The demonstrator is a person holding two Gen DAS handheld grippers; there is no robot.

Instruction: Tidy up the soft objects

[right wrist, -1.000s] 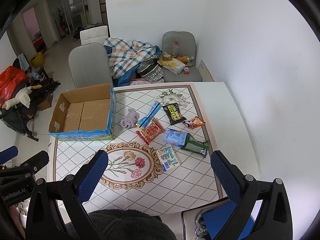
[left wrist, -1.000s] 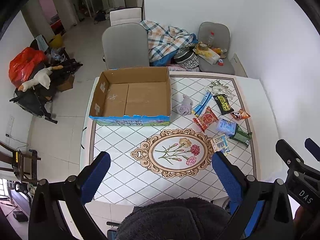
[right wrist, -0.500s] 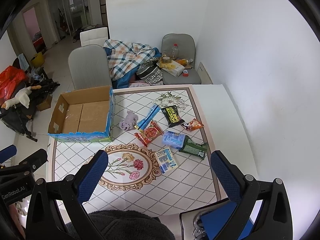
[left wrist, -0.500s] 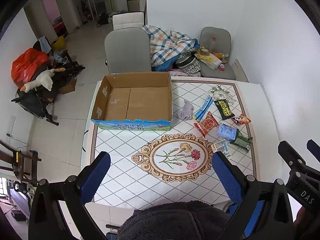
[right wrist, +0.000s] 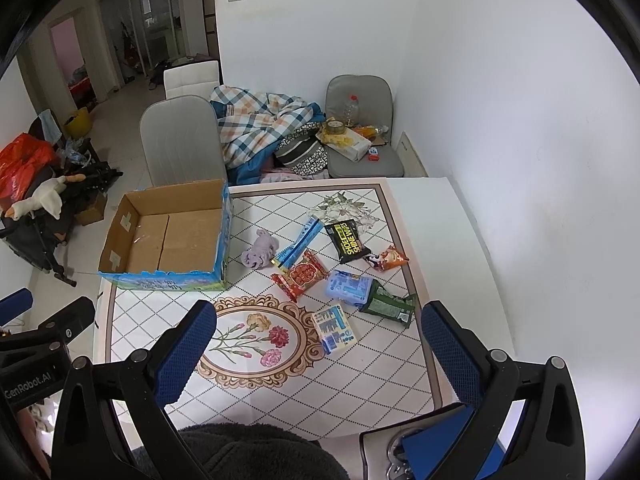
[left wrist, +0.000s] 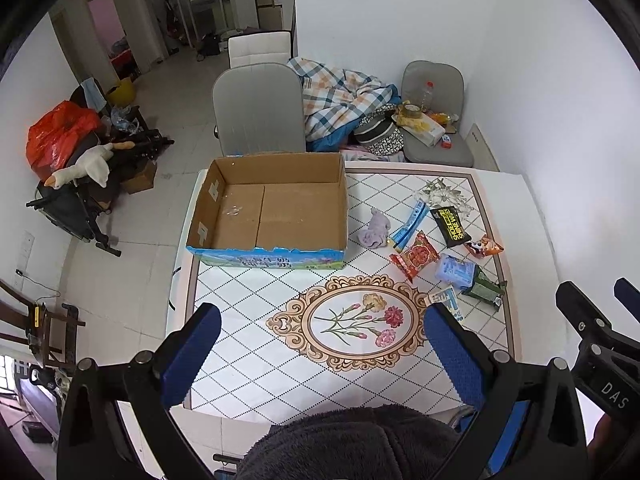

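Observation:
An open cardboard box (left wrist: 276, 204) (right wrist: 168, 236) stands empty at the table's far left. Right of it lie a lilac cloth (left wrist: 374, 228) (right wrist: 261, 253), a blue strip pack (left wrist: 410, 226), a red snack pack (left wrist: 415, 258) (right wrist: 304, 276), a black wipes pack (left wrist: 452, 226) (right wrist: 347, 240), an orange pack (left wrist: 485, 246), a blue tissue pack (left wrist: 455, 271) (right wrist: 347, 286), a green pack (left wrist: 482, 288) (right wrist: 387, 306) and a small blue-white pack (right wrist: 333, 328). My left gripper (left wrist: 320, 356) and right gripper (right wrist: 318, 356) are open, empty, high above the near table edge.
The tiled table (left wrist: 248, 344) has a flower medallion in the middle. A grey chair (left wrist: 258, 112) stands behind the box; a plaid blanket (left wrist: 340, 96) and a second cluttered chair (left wrist: 436, 120) sit beyond. A white wall runs along the right.
Both grippers have risen and pulled back, so the table looks smaller and lower in frame. Nothing on the table has moved.

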